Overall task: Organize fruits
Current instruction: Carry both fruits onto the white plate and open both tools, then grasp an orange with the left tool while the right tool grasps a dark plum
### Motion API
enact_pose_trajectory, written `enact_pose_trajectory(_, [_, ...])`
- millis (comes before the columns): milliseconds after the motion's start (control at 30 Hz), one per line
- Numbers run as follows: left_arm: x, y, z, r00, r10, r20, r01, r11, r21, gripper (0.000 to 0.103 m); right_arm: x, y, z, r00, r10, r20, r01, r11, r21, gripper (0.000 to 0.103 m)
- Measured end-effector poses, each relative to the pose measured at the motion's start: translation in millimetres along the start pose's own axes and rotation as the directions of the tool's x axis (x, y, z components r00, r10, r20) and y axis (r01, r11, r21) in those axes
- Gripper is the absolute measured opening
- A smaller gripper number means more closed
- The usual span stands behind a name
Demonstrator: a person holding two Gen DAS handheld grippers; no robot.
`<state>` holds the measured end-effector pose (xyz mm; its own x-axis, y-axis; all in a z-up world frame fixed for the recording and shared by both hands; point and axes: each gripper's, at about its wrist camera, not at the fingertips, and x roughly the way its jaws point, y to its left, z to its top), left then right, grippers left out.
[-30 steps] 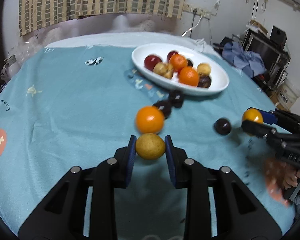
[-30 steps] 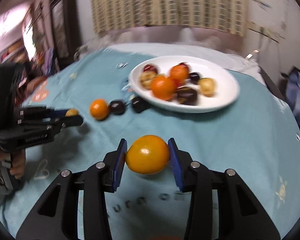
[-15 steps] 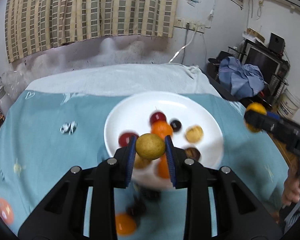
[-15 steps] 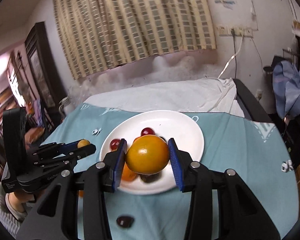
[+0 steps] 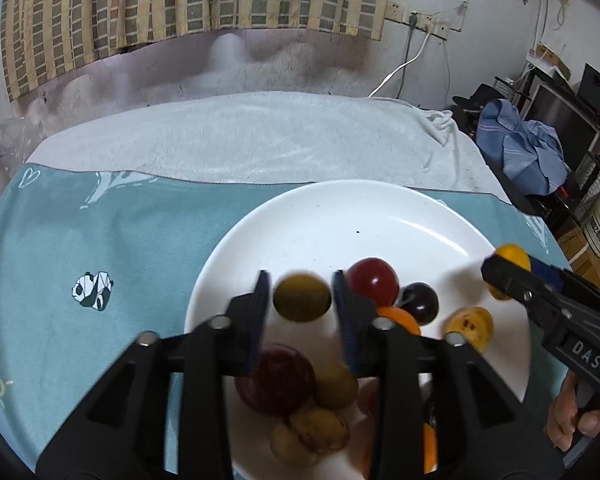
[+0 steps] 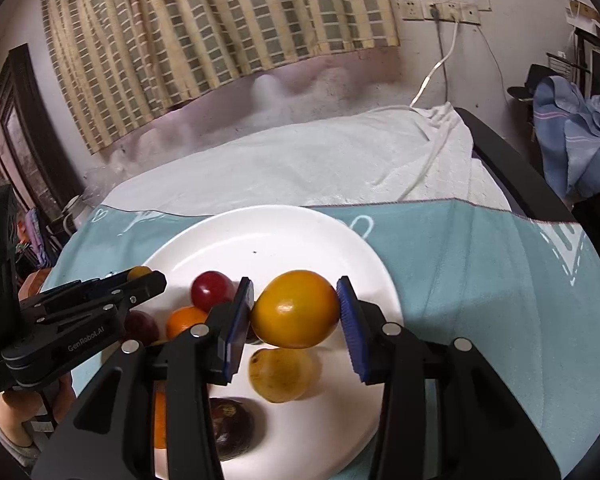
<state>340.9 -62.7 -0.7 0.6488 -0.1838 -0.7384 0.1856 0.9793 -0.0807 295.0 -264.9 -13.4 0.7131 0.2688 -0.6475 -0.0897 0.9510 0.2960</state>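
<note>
My left gripper (image 5: 301, 300) hangs over the white plate (image 5: 340, 216) with an olive-yellow fruit (image 5: 302, 297) between its jaws; small gaps show at both sides of the fruit. My right gripper (image 6: 296, 312) is shut on a yellow-orange fruit (image 6: 296, 309), also above the plate (image 6: 268, 232). Each gripper shows in the other's view: the right one (image 5: 512, 276) at the plate's right rim, the left one (image 6: 140, 280) at its left rim. On the plate lie red (image 5: 372, 280), dark purple (image 5: 419, 303), orange (image 6: 186, 320) and yellow (image 6: 280, 374) fruits.
The plate stands on a teal cloth (image 5: 100, 248) with a panda print (image 5: 93, 291). A white towel (image 5: 240, 136) covers the far side. Blue clothes (image 5: 532, 156) and shelves stand at the right. A curtain (image 5: 180, 0) hangs on the back wall.
Both grippers have risen from the cloth and moved forward over the plate, each carrying its fruit. The left jaws now stand a little wider around the olive-yellow fruit.
</note>
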Motion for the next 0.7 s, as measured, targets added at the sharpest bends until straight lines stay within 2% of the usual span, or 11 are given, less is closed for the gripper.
enact_pose_trajectory(33, [-1,1,-1,1.000,0.002,0.006,-0.002,1.000,-0.002,0.050,-3,-1,0,1.000,0.013,0.012,-0.014,1.000,0.012,0.064])
enact_pose_trajectory(133, [-10,2,-4,1.000,-0.003,0.016,0.003,1.000,-0.005,0.051,-27,1,2,0.995,0.033,0.093,-0.034,0.999,0.006,0.064])
enact_pose_trajectory(200, [-23,5,-6,1.000,0.001,0.031,-0.001,1.000,-0.009,0.055,-46,6,4,0.990,0.061,0.128,-0.061,0.998,0.000,0.064])
enact_pose_trajectory(333, [-64,15,-19,0.996,0.032,0.078,-0.030,0.999,-0.025,0.062,-83,24,5,0.983,0.108,0.151,-0.105,0.994,-0.026,0.064])
enact_pose_trajectory(500, [-118,29,-59,0.989,0.100,0.111,-0.097,0.995,-0.034,0.065,-125,50,-18,0.978,0.132,0.159,-0.119,0.989,-0.088,0.064])
enact_pose_trajectory(567, [-130,32,-78,0.985,0.128,0.115,-0.124,0.992,-0.036,0.075,-135,55,-33,0.979,0.129,0.160,-0.113,0.988,-0.103,0.064])
enact_pose_trajectory(700, [-145,35,-125,0.983,0.156,0.101,-0.155,0.988,-0.021,0.076,-145,62,-69,0.984,0.137,0.116,-0.125,0.986,-0.111,0.064])
